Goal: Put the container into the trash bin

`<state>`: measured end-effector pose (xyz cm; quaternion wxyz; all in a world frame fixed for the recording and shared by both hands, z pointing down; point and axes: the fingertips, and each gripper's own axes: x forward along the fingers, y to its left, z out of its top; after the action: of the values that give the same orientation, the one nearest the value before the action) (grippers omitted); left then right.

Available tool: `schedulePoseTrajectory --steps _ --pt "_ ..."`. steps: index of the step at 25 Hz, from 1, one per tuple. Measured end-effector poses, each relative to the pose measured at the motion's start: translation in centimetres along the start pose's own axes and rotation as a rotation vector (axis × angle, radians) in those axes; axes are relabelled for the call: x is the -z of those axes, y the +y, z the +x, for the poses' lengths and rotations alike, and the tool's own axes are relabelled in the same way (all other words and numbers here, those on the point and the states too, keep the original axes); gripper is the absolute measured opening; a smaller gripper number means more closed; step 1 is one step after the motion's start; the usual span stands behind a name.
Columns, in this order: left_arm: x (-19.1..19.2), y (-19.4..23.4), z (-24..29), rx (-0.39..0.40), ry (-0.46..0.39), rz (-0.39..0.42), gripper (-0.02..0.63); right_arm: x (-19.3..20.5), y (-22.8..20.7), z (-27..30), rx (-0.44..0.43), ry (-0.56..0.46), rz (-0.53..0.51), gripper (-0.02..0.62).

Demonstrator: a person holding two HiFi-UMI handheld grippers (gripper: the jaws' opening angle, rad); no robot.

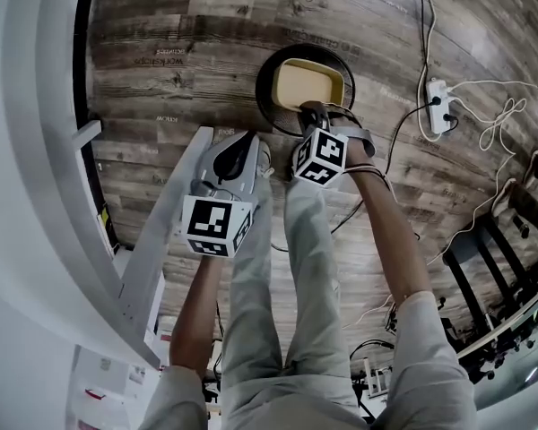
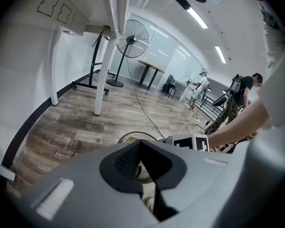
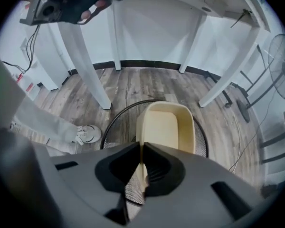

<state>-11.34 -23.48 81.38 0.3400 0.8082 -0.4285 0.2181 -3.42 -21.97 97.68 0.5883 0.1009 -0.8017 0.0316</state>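
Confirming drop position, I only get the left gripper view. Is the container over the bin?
Observer: Yes. In the head view the cream container sits inside the outline of the black mesh bin rim.
Operator: Held or dropped?
Observer: Held. The right gripper view shows the right gripper with its fingers shut on the container's near wall.
Operator: Anything inside it?
Observer: It looks empty in that view.
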Motion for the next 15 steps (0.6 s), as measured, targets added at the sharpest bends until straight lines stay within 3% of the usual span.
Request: schedulePoseTrajectory --steps 11,12,13,15 --pt "0.1 0.3 -0.2 0.006 0.001 -0.002 0.009 0.5 0.5 2.7 -0.108 0.086 -0.034 0.032" --pt "0.1 0.4 -0.2 0.007 0.001 -0.002 0.009 0.5 0.4 2.7 -0.114 0.087 -0.023 0.056" --pt "0.2 0.4 -0.2 0.007 0.002 -0.002 0.009 0.5 0.3 2.8 -0.119 0.087 -0.012 0.131" --pt "0.3 0.5 -0.2 0.007 0.003 -0.003 0.009 0.5 0.4 3.0 -0.131 0.089 -0.001 0.166"
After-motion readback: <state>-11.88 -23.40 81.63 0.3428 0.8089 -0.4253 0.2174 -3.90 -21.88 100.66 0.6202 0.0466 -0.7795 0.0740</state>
